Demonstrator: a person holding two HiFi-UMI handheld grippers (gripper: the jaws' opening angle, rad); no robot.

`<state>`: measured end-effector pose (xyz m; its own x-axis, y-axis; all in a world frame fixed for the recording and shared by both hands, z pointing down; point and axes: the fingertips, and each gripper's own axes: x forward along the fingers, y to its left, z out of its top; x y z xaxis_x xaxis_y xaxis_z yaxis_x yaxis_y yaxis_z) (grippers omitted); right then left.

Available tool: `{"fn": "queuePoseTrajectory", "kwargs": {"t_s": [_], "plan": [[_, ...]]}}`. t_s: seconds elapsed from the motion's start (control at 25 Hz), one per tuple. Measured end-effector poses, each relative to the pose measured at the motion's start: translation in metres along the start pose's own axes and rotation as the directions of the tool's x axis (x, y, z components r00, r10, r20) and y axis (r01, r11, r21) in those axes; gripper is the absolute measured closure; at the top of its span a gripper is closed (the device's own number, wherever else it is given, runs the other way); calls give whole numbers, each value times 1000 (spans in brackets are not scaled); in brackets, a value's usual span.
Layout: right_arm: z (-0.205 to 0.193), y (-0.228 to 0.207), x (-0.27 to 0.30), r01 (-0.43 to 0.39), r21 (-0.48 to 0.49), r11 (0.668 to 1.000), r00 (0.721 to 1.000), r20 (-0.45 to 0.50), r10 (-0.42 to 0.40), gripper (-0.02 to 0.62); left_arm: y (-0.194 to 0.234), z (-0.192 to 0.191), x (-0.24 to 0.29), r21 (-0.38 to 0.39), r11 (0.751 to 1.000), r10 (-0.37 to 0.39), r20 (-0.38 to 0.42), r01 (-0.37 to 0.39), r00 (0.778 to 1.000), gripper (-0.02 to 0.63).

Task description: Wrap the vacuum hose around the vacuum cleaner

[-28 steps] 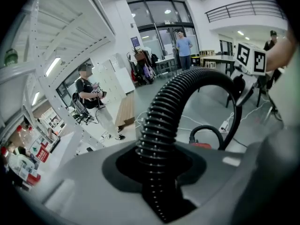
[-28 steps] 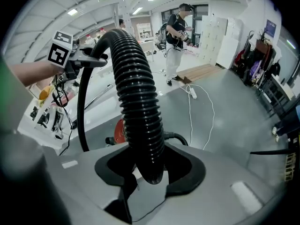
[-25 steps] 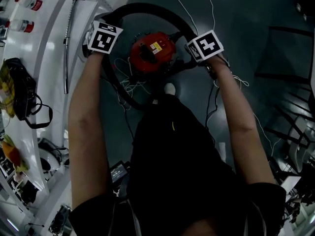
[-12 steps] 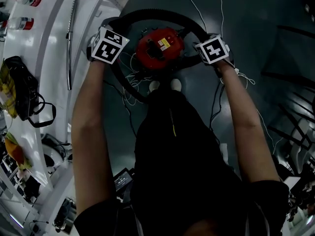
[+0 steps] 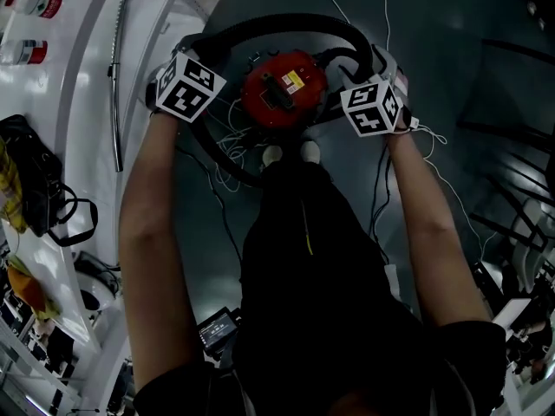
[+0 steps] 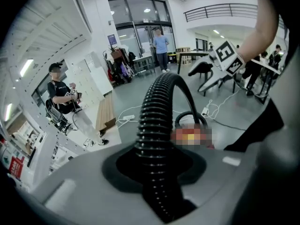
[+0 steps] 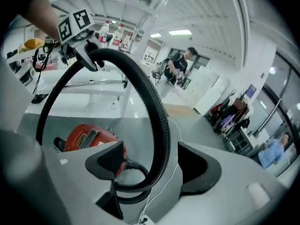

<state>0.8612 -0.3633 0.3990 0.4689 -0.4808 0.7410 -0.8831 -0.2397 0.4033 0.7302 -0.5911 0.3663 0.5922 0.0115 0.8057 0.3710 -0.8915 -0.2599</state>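
Observation:
The red vacuum cleaner (image 5: 282, 89) stands on the dark floor between my two grippers. Its black ribbed hose (image 5: 277, 24) arcs over the far side of it, from one gripper to the other. My left gripper (image 5: 184, 48) is shut on the hose (image 6: 157, 121), which runs straight up out of the jaws. At the vacuum's right, the jaws of my right gripper (image 5: 362, 59) are opening. The hose (image 7: 157, 111) passes between its pads (image 7: 110, 161) with a gap on both sides. Low at the left of the right gripper view lies the vacuum (image 7: 89, 137).
A white bench (image 5: 61, 120) runs along the left with a metal wand (image 5: 114, 85) and a black bag (image 5: 35, 172) on it. White cables (image 5: 221, 141) lie on the floor round the vacuum. A person (image 6: 63, 95) sits by lockers and another (image 6: 161, 43) stands by the doors.
The right gripper has turned, and its marker cube now shows two faces. The left gripper and the hose arc have barely moved.

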Motion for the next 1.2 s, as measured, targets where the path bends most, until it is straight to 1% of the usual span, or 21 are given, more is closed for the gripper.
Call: {"fn": "queuePoseTrajectory", "kwargs": {"t_s": [0.08,0.16,0.2,0.24,0.28,0.36,0.4,0.44,0.48,0.52,0.56,0.72,0.8,0.96,1.04,1.12,1.2], "plan": [[32,-1,-2,43,-67,997,995,89,-37,230,0,0,4,25,999,-21,8,20,1000,471],[62,4,1,60,-168,984,989,143,-36,224,-1,1,8,58,997,-43,11,42,999,471],[75,8,5,62,-223,973,987,156,-27,212,-3,1,10,78,995,-56,12,54,998,471],[86,13,8,57,-275,960,987,159,-12,199,-6,3,13,101,993,-69,13,68,998,471],[96,19,13,47,-326,944,988,157,5,199,-9,4,15,123,989,-84,15,81,996,471],[111,31,21,34,-427,904,989,145,31,203,-13,9,20,156,982,-116,25,111,993,469],[117,36,24,40,-468,883,989,143,31,220,-15,12,23,162,979,-131,30,125,991,469],[122,37,27,58,-494,867,989,147,18,273,-15,14,26,163,977,-146,32,139,989,469],[126,36,29,82,-501,861,988,152,-5,322,-15,15,29,162,975,-161,32,154,986,469],[127,33,32,102,-495,863,988,154,-28,396,-15,15,32,159,973,-176,32,169,984,469],[127,30,34,109,-486,867,988,147,-42,416,-15,14,35,154,971,-191,36,184,981,468],[122,27,47,57,-451,891,997,75,-26,420,-16,15,47,99,971,-228,84,220,970,465],[119,27,53,35,-440,897,999,49,-15,419,-19,14,54,91,969,-240,97,232,966,459],[107,30,64,-4,-421,907,1000,0,4,419,-34,7,72,148,957,-262,77,248,962,425],[102,29,70,-30,-412,911,999,-28,20,417,-40,6,79,162,957,-257,82,242,963,408],[100,29,75,-52,-411,910,998,-47,35,417,-44,7,85,183,960,-234,97,214,967,339],[97,31,81,-76,-401,913,996,-64,55,416,-47,8,87,191,966,-196,122,171,973,304]]}}
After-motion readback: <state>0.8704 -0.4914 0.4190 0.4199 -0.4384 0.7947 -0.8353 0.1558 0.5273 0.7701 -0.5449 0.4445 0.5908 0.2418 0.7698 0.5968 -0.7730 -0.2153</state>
